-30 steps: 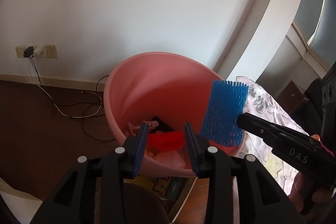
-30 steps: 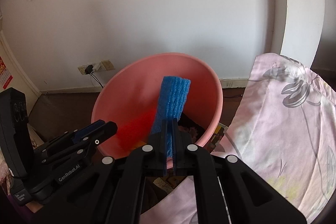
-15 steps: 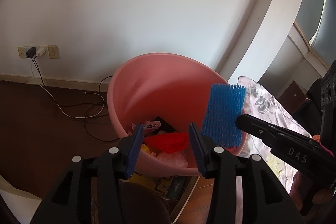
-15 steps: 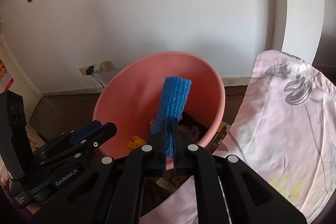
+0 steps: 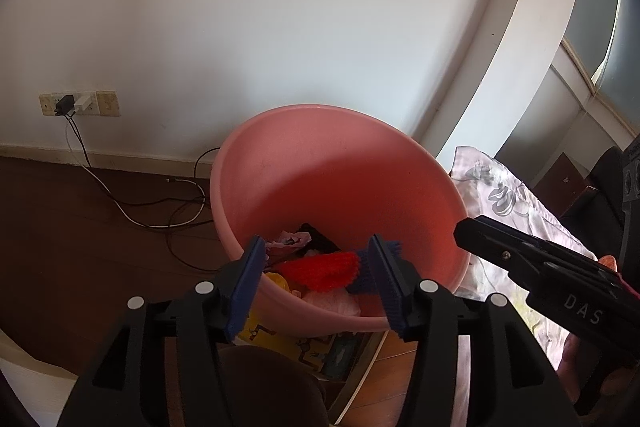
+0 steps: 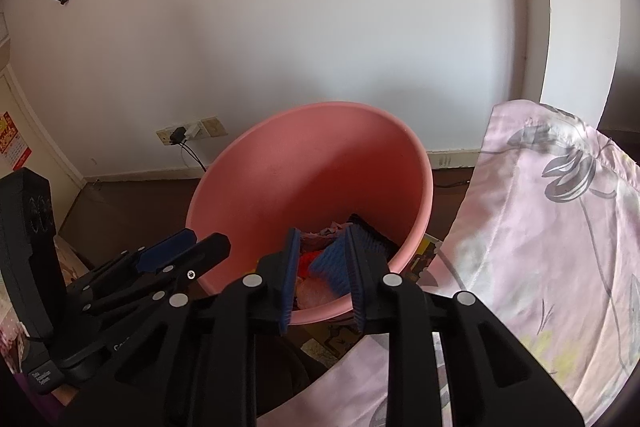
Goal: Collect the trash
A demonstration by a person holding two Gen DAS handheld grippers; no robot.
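The pink plastic bin (image 5: pixel 320 167) stands on the dark wooden floor by the white wall, its round mouth open and tilted toward the cameras, holding a loose heap of trash at the bottom. On that heap a red foam net (image 5: pixel 324 269) lies spread flat, with a blue foam net (image 6: pixel 334 267) slanted just beside it against the near wall, its mesh ribs showing. Around these 2 nets sit a crumpled pink wrapper (image 5: pixel 290 239), a black piece (image 6: pixel 370 233), a pale pink bag (image 5: pixel 332 301) and a yellow scrap (image 5: pixel 278 281).
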